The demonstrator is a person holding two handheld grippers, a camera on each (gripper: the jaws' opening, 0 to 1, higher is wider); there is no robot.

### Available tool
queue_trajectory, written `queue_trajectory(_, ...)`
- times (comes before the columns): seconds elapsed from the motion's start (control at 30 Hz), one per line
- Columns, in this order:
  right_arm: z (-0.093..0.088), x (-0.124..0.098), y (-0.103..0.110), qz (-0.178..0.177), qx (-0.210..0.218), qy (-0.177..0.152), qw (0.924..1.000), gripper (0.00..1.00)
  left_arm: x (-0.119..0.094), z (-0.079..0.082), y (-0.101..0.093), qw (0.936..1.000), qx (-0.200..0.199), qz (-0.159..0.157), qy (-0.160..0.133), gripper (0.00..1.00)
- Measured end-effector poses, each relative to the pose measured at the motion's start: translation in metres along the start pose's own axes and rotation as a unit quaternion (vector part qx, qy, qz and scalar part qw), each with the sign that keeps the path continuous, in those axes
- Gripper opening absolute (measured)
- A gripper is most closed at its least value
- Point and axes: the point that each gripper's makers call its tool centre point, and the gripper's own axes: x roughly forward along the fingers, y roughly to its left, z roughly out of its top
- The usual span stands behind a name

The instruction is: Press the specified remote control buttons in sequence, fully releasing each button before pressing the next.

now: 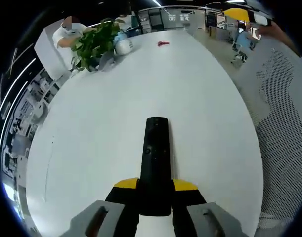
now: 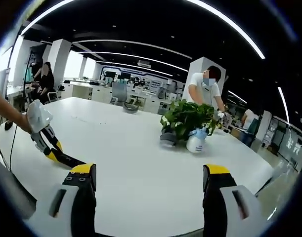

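Note:
A long black remote control (image 1: 156, 158) lies lengthwise between my left gripper's (image 1: 155, 185) yellow-tipped jaws, which are shut on its near end; its far end points out over the white table (image 1: 190, 89). In the right gripper view the left gripper (image 2: 54, 150) comes in from the left, held by a hand, with the remote (image 2: 71, 160) sticking out of it just above the table (image 2: 131, 143). My right gripper (image 2: 150, 180) stands wide open over the table's near part, with nothing between its jaws.
A leafy potted plant (image 1: 94, 42) and a white spray bottle (image 1: 123, 46) stand at the table's far side, with a small red object (image 1: 163, 44) near them. A person (image 2: 205, 86) stands behind the plant (image 2: 188, 118). A white mesh chair (image 1: 284, 113) sits at the table's edge.

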Motion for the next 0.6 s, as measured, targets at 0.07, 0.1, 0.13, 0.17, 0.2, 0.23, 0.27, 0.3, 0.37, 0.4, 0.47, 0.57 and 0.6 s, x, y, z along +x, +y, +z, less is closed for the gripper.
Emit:
queue_trajectory(0.07, -0.002, 0.001, 0.000, 0.000, 0.000, 0.005, 1.0000, 0.89, 0.002, 0.001, 0.006, 1.0000, 0.003, 0.001, 0.001, 0.23)
queue_trajectory(0.1, -0.002, 0.001, 0.000, -0.001, 0.000, 0.005, 1.0000, 0.89, 0.002, 0.001, 0.008, 1.0000, 0.003, 0.000, 0.001, 0.23)
queue_trajectory(0.13, -0.002, 0.000, -0.001, -0.002, 0.001, 0.005, 1.0000, 0.89, 0.003, 0.002, 0.010, 1.0000, 0.002, -0.001, 0.001, 0.23)
queue_trajectory(0.17, -0.002, 0.000, -0.001, -0.003, 0.001, 0.006, 1.0000, 0.88, 0.004, 0.002, 0.012, 1.0000, 0.003, 0.000, 0.002, 0.23)
queue_trajectory(0.2, -0.005, 0.000, -0.002, -0.005, 0.000, 0.013, 0.9999, 0.88, 0.005, 0.002, 0.014, 1.0000, 0.005, 0.001, 0.003, 0.23)
queue_trajectory(0.23, -0.007, 0.000, -0.002, -0.006, -0.001, 0.019, 0.9998, 0.87, 0.006, 0.002, 0.016, 1.0000, 0.007, 0.003, 0.003, 0.23)
queue_trajectory(0.27, -0.009, 0.000, -0.002, -0.007, -0.001, 0.025, 0.9997, 0.86, 0.007, 0.002, 0.018, 0.9999, 0.008, 0.004, 0.005, 0.23)
queue_trajectory(0.3, -0.012, 0.001, -0.002, -0.006, 0.000, 0.033, 0.9994, 0.85, 0.008, 0.003, 0.020, 0.9999, 0.010, 0.006, 0.007, 0.23)
queue_trajectory(0.37, -0.017, 0.001, -0.001, -0.005, 0.003, 0.048, 0.9988, 0.83, 0.009, 0.005, 0.023, 0.9998, 0.019, 0.006, 0.009, 0.23)
queue_trajectory(0.4, -0.020, 0.001, -0.001, -0.004, 0.003, 0.056, 0.9984, 0.82, 0.009, 0.005, 0.025, 0.9997, 0.022, 0.006, 0.010, 0.23)
queue_trajectory(0.47, -0.025, 0.002, 0.000, 0.000, 0.005, 0.073, 0.9973, 0.80, 0.013, 0.005, 0.030, 0.9997, 0.022, 0.006, 0.012, 0.23)
queue_trajectory(0.57, -0.030, 0.002, 0.001, 0.001, 0.003, 0.086, 0.9963, 0.79, 0.016, 0.007, 0.037, 0.9996, 0.023, 0.007, 0.013, 0.23)
queue_trajectory(0.6, -0.031, 0.002, 0.001, 0.001, 0.003, 0.088, 0.9961, 0.79, 0.017, 0.008, 0.041, 0.9995, 0.026, 0.008, 0.014, 0.23)
